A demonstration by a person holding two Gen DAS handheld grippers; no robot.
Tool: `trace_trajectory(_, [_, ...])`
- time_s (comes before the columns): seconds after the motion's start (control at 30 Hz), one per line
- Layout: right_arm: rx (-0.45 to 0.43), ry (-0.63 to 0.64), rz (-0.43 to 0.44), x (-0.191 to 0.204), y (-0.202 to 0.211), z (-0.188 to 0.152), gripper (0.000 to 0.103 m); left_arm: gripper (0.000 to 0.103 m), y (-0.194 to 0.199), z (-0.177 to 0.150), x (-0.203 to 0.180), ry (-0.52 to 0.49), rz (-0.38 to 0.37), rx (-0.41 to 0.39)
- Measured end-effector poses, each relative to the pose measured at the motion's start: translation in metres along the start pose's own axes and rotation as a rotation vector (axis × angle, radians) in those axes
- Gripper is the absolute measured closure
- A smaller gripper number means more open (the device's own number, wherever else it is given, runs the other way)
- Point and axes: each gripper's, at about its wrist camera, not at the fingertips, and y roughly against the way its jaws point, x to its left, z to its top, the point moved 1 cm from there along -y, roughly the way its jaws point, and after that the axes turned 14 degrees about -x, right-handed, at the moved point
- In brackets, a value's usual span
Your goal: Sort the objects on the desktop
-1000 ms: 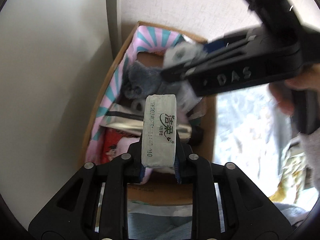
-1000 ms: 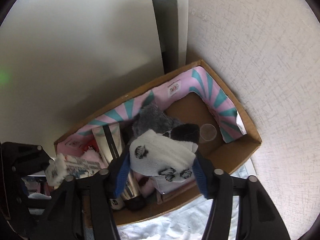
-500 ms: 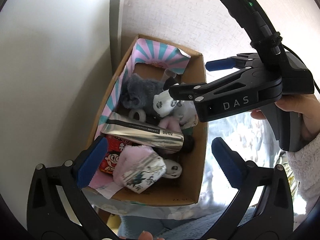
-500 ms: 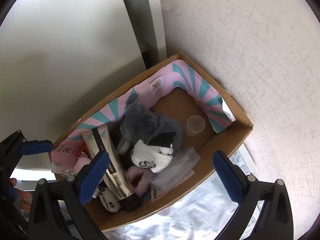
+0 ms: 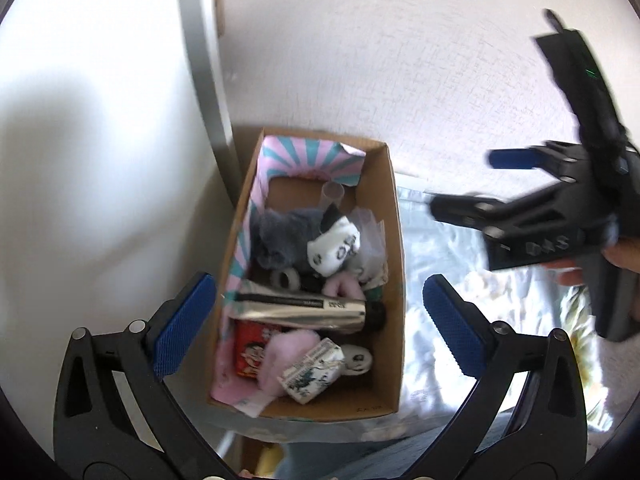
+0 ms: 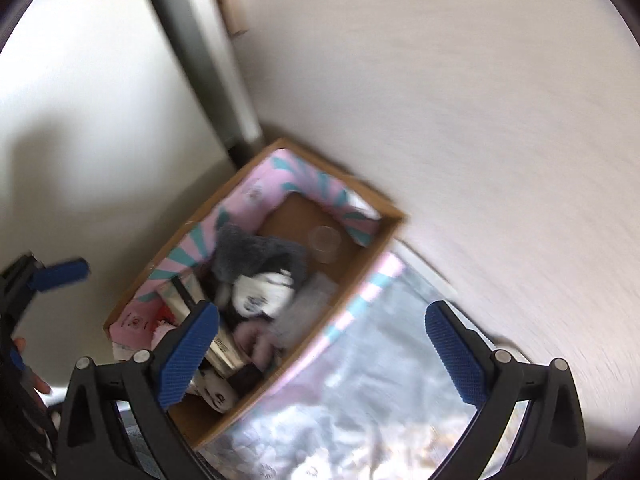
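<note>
Cardboard box [image 5: 394,280] stands in a corner, its long side against a pale wall at left of frame, its far end lined with a pink-and-teal striped paper [image 5: 312,156]. Left hand-held gripper [image 5: 316,320] hovers above the box, jaws spread wide with nothing between them; blue pads [image 5: 182,320] frame the box from either side in the left wrist view. Inside, from far end to near: a clear plastic cup [image 5: 333,194] on the bare bottom, a grey plush toy [image 5: 284,236], a white sock with black prints [image 5: 334,250] lying on the plush, a silver tube [image 5: 300,310] crosswise at mid-box, a red packet [image 5: 250,350] under it, a pink fluffy piece [image 5: 280,354], and a white tissue pack [image 5: 314,372] resting at a tilt at the near end. Right hand-held gripper [image 6: 320,356], released and empty, sits off to the right of the box over a pale patterned cloth [image 6: 360,412]; in the left wrist view it appears at right of frame [image 5: 460,182], blurred, held by a hand [image 5: 624,258]. Right wrist view is motion-blurred; box contents are only roughly legible there.
</note>
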Motion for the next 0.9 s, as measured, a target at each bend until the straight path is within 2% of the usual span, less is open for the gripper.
trace_trajectory(0.1, [-0.006,-0.033,-0.07,-0.012,0.028,-0.007,0.0,0.0,0.007,0.011,-0.012,-0.044,0.024,-0.004])
trace_trajectory(0.2, [-0.03,-0.053,-0.138,-0.022,0.057,-0.016,0.0,0.0,0.004,0.022,-0.025,-0.038,-0.058,0.015])
trace_trajectory(0.27, [-0.049,-0.085,-0.17,-0.029,0.076,-0.023,0.0,0.0,0.006,0.024,-0.038,-0.049,-0.081,0.012])
trace_trajectory(0.43, [-0.074,-0.221,-0.263,-0.048,0.118,-0.047,0.0,0.0,0.024,0.033,-0.068,-0.124,-0.054,-0.049])
trace_trajectory(0.63, [-0.113,-0.36,-0.408,-0.061,0.158,-0.078,0.0,0.0,0.047,0.041,-0.087,-0.134,-0.043,-0.158])
trace_trajectory(0.8, [-0.154,-0.443,-0.514,-0.054,0.18,-0.097,0.0,0.0,0.051,0.038,-0.098,-0.143,-0.049,-0.18])
trace_trajectory(0.9, [-0.169,-0.471,-0.533,-0.045,0.185,-0.106,0.0,0.0,0.053,0.034,-0.105,-0.154,-0.051,-0.177])
